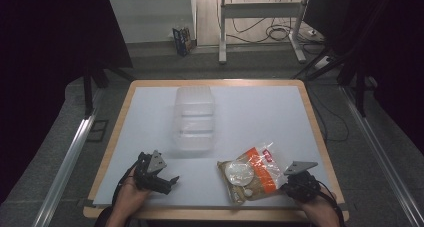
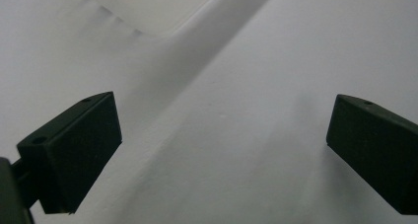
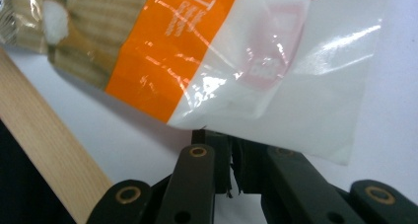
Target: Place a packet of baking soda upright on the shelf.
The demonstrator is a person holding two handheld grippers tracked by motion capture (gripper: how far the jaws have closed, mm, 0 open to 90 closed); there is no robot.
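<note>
White sheeting covers a wood-rimmed tabletop [image 1: 120,122] that stands on a grey floor, with dark curtains to either side and a metal frame and loose cables behind it.

Near the front right corner lies a crinkly clear plastic snack bag [image 1: 251,174] with an orange band across its middle and a small red and pink label at its clear end. Tan ridged biscuits and a round white piece show through the film. In the right gripper view the same snack bag [image 3: 207,56] spreads across the upper part, glossy and creased, its clear end hanging just over the fingers.

The right gripper [image 1: 292,184] sits at the bag's near right edge, held by the person's right hand [image 1: 320,212]. Its fingers [image 3: 197,174] are drawn together, with the clear edge of the bag reaching down to them; whether they pinch the film cannot be told.

The left gripper [image 1: 167,181] rests at the front left, well apart from the bag, its fingers [image 2: 74,150] spread wide over bare white surface.

A clear plastic container [image 1: 194,118] stands at the middle of the tabletop, beyond both grippers. Open white surface lies between the grippers. The bag lies close to the wooden front edge.
</note>
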